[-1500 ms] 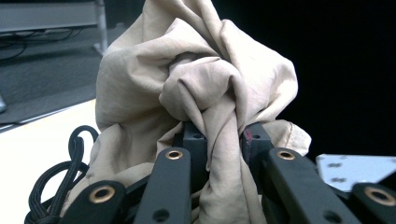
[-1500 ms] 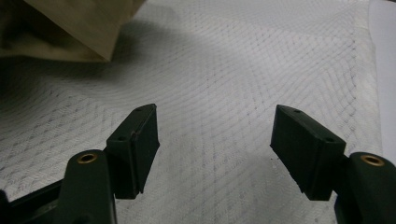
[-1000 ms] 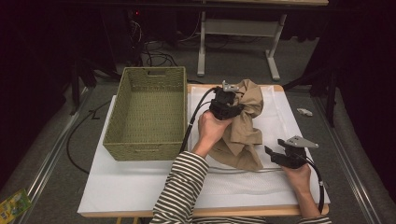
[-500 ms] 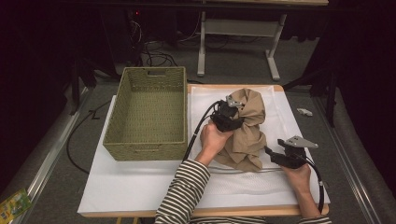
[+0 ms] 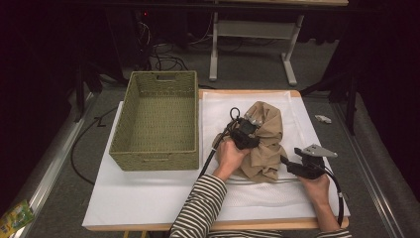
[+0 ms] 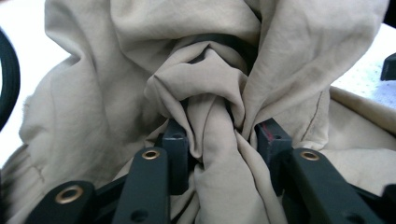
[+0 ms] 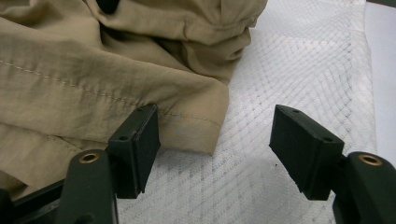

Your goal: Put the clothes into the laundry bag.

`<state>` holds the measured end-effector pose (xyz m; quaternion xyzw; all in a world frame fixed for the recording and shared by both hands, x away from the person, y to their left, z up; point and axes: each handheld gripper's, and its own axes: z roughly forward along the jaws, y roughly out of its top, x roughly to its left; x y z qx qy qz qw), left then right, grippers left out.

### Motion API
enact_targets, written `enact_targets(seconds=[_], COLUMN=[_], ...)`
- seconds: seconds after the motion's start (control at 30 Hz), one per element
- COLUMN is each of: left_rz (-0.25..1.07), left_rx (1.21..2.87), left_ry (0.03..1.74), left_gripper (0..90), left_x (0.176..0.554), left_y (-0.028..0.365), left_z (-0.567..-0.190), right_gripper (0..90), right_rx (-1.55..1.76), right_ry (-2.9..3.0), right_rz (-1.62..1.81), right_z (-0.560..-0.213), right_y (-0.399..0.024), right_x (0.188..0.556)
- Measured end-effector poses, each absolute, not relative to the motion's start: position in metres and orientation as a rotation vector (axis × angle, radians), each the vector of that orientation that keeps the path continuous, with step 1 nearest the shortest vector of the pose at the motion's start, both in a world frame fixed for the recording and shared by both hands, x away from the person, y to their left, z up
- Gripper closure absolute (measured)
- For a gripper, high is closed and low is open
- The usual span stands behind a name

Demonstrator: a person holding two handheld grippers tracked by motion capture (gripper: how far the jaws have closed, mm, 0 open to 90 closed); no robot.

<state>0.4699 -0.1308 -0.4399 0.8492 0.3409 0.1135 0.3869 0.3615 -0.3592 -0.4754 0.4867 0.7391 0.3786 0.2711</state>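
A crumpled tan garment point(image 5: 270, 148) lies heaped on a white mesh sheet point(image 5: 218, 106) on the table. My left gripper point(image 5: 253, 121) sits on top of the heap with a twisted bunch of the fabric point(image 6: 93, 93) between its jaws. The jaws have just been opening, and the bunch still fills the gap and touches both pads; the left gripper point(image 6: 219, 140) points into the folds. My right gripper point(image 5: 286, 161) rests low at the heap's right edge, open. In the right gripper view the gripper point(image 7: 215, 140) straddles the garment's hemmed corner point(image 7: 70, 70), which lies by one pad without being pinched.
A green woven basket point(image 5: 153, 161) with nothing in it stands at the table's left. The mesh sheet point(image 7: 303, 60) extends to the right of the garment. Black cables trail from both grippers. A small white object point(image 5: 322, 119) lies on the floor at right.
My left gripper has come down with the garment, and the lifted fabric has settled into a lower heap on the sheet. The right gripper has stayed where it was.
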Motion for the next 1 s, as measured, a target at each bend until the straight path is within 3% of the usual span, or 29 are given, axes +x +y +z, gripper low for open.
enact_targets(seconds=[0.37, 0.47, 1.0], left_rz=[0.279, 0.329, 0.346], left_rx=[2.127, 2.149, 2.052], left_ry=[0.827, 0.807, 0.761], left_gripper=[44.5, 37.8, 35.8], left_x=[0.461, 0.456, 0.433], left_y=[-0.127, -0.125, -0.09], left_z=[-0.425, -0.419, -0.386], right_gripper=[33.0, 33.0, 32.9], right_rx=[1.313, 1.317, 1.319], right_ry=[1.993, 1.992, 1.986], right_rz=[1.023, 1.024, 1.035], right_z=[-0.475, -0.475, -0.475], right_y=[-0.359, -0.359, -0.361], right_x=[0.362, 0.362, 0.361])
